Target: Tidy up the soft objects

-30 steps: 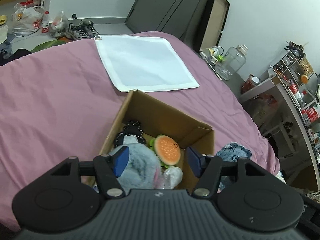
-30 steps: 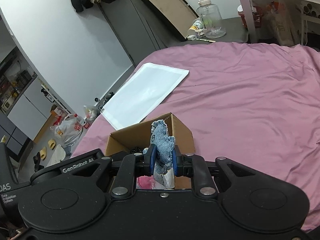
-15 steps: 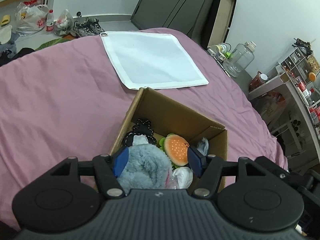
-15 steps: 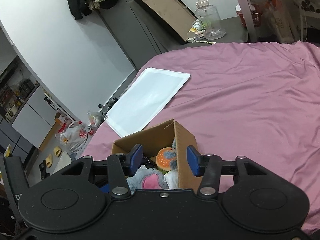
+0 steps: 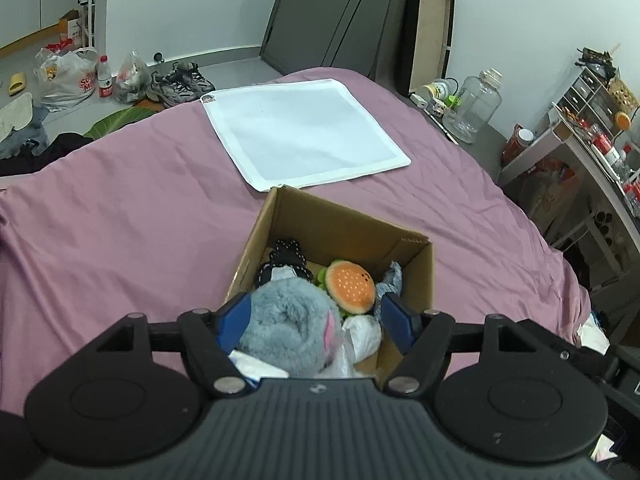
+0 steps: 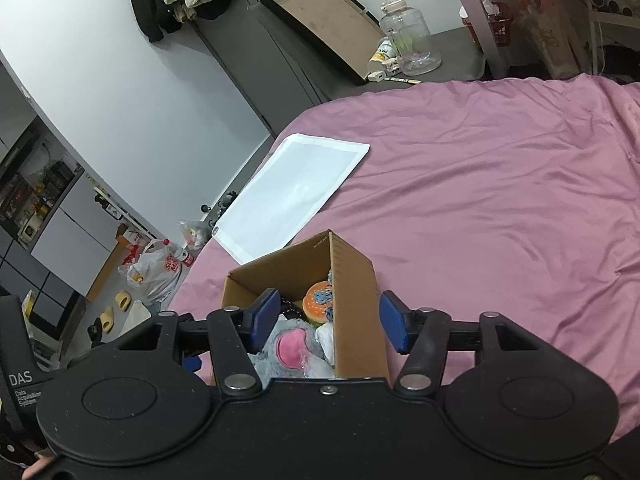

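A cardboard box (image 5: pixel 416 280) (image 6: pixel 354 280) stands on the pink bed. Inside lie a grey plush toy (image 5: pixel 292 320) (image 6: pixel 288 344) with a pink ear, an orange burger plush (image 5: pixel 350 284) (image 6: pixel 316 304), a black beaded item (image 5: pixel 286 258), a white soft thing (image 5: pixel 362 334) and a blue denim piece (image 5: pixel 392 280) at the box's right corner. My left gripper (image 5: pixel 316 320) hangs open over the box, its fingers on either side of the grey plush without pinching it. My right gripper (image 6: pixel 326 326) is open above the box's right wall, holding nothing.
A white cloth (image 5: pixel 304 132) (image 6: pixel 292 196) lies flat on the bed beyond the box. A clear jug (image 5: pixel 472 108) and a cluttered shelf (image 5: pixel 592 132) stand to the right. Shoes (image 5: pixel 180 82) and bags (image 5: pixel 66 74) sit on the floor beyond the bed.
My right gripper opened and let go of the blue denim piece, which now lies in the box's right corner. Both grippers drew back and up a little.
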`<state>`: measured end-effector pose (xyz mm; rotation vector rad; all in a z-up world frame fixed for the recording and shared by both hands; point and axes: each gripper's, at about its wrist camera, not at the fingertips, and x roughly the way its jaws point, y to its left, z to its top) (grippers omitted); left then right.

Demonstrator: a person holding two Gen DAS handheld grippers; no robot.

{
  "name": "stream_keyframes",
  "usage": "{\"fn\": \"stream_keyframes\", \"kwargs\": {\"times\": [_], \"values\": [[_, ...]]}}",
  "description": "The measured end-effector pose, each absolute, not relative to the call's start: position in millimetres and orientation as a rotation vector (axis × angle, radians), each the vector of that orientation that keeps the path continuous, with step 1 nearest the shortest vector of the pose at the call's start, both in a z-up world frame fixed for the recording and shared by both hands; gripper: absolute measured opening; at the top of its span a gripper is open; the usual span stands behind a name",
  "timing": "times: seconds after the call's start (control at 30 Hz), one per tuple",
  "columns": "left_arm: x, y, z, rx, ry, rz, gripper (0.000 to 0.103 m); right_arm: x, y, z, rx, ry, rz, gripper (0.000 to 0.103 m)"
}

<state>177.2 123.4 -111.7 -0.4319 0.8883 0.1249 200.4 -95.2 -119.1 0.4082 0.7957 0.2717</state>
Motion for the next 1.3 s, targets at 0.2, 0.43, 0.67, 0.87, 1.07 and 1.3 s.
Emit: {"fn": "stream_keyframes", "kwargs": {"times": [0.2,0.43,0.67,0.87,1.07,1.3], "values": [[168,104,-93,-0.352,0.892,0.122,0.076,191,-115,-108,0.428,0.787,0.276,0.067],[155,73,-69,-0.276,0.876,0.091,0.082,177,-141,-93,0.433,0.750,0.270,0.076],[139,52,-51,-0.222,0.864,0.092,0.089,162,-165,-76,0.413,0.715,0.289,0.091],[127,37,-38,-0.175,0.850,0.085,0.091,149,-186,-64,0.413,0.688,0.283,0.098],[111,23,-26,-0.141,0.827,0.077,0.094,133,-200,-53,0.370,0.672,0.278,0.103],[92,15,-12,-0.124,0.811,0.085,0.095,114,-213,-45,0.359,0.680,0.265,0.103]]}}
